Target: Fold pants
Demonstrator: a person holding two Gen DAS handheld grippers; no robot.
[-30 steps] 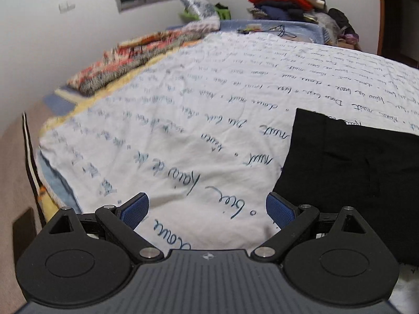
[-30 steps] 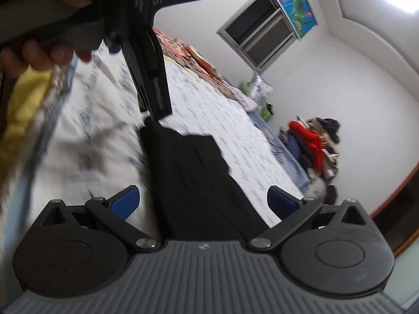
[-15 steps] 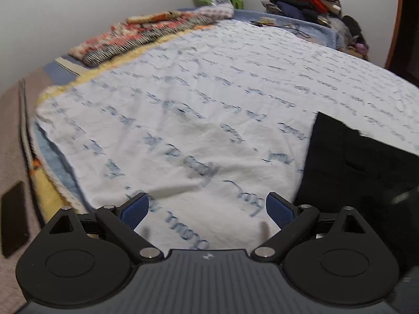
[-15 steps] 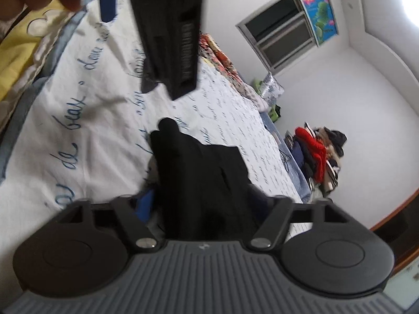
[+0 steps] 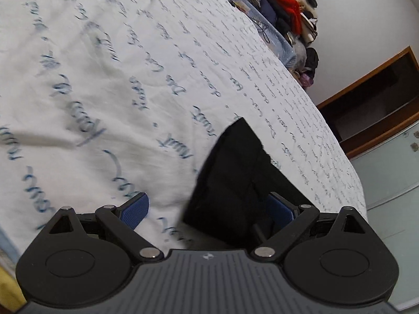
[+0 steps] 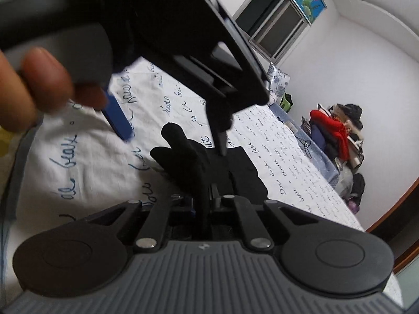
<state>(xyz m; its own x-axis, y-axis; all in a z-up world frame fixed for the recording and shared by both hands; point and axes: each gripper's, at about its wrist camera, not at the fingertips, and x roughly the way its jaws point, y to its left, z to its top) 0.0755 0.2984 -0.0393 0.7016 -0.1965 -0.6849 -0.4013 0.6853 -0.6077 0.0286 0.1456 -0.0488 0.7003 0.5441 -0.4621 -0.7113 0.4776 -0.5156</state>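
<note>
- While the pants (image 5: 230, 172) lie on the bed (image 5: 104, 78), their long axis runs toward 1 o'clock from the left tongs (image 5: 209, 206).
- Right tongs (image 6: 207, 204) are nearer, clenched on a pants fold at 12 o'clock.
- Left tongs are released, one pad over the cloth, angled down at the near corner.
- Clothes pile (image 5: 288, 13) sits beyond the bed.

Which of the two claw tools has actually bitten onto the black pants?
The right gripper: its fingers are shut on the black pants. The left gripper is open, pads apart.
</note>
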